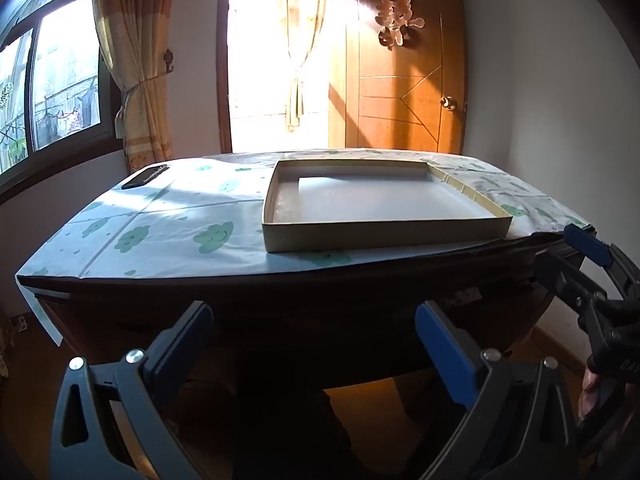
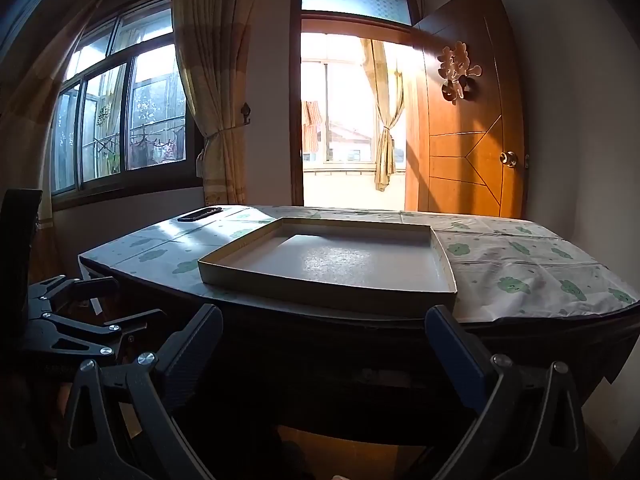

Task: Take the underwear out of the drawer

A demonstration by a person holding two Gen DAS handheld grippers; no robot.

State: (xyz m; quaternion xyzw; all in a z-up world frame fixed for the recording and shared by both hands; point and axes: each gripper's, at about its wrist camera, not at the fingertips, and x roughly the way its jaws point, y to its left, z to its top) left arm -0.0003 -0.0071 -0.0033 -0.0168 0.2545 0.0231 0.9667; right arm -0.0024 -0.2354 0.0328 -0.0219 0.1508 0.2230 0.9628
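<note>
No underwear shows in either view. The dark wooden front of the table (image 1: 280, 304) lies in shadow, and I cannot make out a drawer on it. My left gripper (image 1: 314, 312) stands wide open in front of that face, just below the table edge, with nothing between its blue-padded fingers. My right gripper (image 2: 324, 314) is also wide open and empty, facing the same front (image 2: 320, 344). In the left wrist view the right gripper (image 1: 580, 274) appears at the right edge. In the right wrist view the left gripper (image 2: 120, 300) appears low on the left.
A cloud-print cloth (image 1: 168, 224) covers the table top. A shallow empty cardboard box (image 1: 384, 232) (image 2: 320, 294) sits near the front edge. A dark phone (image 1: 144, 176) (image 2: 199, 213) lies at the far left corner. Behind are a window, curtains and an open wooden door (image 2: 464, 128).
</note>
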